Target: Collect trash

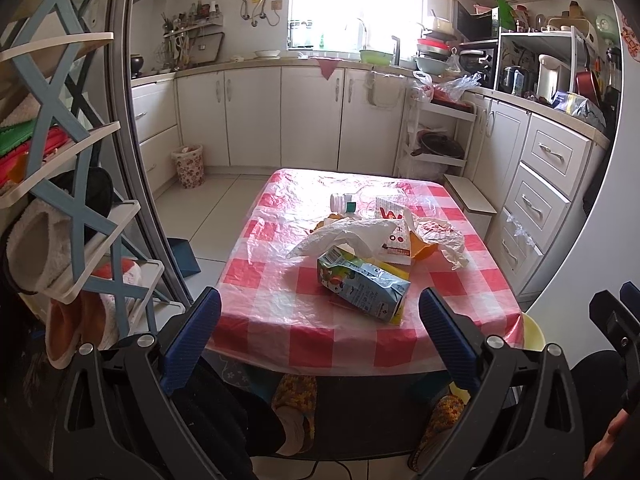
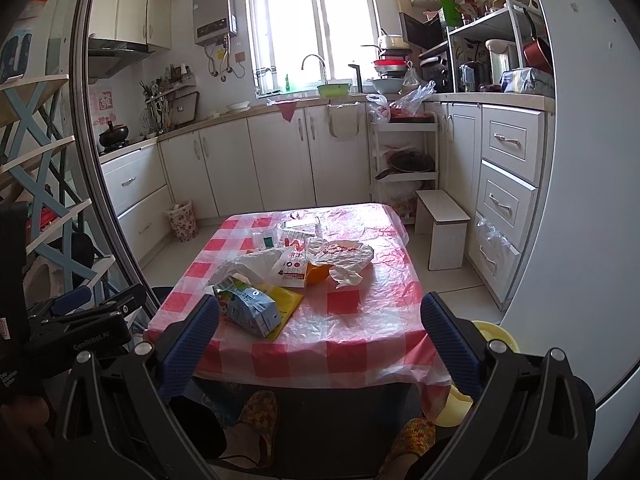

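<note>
Left gripper (image 1: 320,320) jaws wide, empty, right gripper (image 2: 320,320) likewise

On the table (image 1: 280,316), the orange object (image 1: 426,249) is largely covered by the crumpled wrapper (image 1: 438,234) and the paper bag (image 1: 394,236), so its kind cannot be told, and the print on the juice carton (image 1: 362,286) is too small to be read. The small bottle (image 1: 340,202) is partly screened by the white plastic bag (image 1: 340,236), and the clear container (image 2: 298,226) behind it is hard to make out. The contents of the floral bin (image 2: 183,220) cannot be seen, and the shoe rack (image 1: 60,160) is cut off by the left edge.
</note>
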The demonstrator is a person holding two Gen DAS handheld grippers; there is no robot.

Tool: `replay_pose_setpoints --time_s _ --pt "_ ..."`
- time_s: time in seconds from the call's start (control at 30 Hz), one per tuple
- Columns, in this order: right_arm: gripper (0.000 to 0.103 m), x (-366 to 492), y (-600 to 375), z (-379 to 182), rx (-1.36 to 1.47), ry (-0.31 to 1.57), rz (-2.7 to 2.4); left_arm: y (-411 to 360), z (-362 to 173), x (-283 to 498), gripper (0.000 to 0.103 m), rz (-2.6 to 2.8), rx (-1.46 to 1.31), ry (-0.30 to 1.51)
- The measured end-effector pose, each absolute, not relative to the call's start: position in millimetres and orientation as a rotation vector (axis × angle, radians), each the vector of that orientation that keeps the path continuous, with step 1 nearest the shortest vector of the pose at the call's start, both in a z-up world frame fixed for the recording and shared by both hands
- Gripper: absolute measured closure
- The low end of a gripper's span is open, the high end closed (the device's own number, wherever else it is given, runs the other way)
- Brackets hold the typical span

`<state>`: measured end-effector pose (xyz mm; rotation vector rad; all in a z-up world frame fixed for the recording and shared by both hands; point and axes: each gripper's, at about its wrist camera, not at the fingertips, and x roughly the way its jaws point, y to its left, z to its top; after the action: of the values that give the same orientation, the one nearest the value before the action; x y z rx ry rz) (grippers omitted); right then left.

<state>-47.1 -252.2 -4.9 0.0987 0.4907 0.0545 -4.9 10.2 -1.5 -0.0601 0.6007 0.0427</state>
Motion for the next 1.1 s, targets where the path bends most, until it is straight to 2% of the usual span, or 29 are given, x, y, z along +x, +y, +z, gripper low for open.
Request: replay_pose_setpoints --time_s 1.1 --pt "0.007 -40.1 -249.1 -6.9 0.097 0.501 0.051 15.3 -4.5 -2.1 0.008 0.059 -0.082 0.616"
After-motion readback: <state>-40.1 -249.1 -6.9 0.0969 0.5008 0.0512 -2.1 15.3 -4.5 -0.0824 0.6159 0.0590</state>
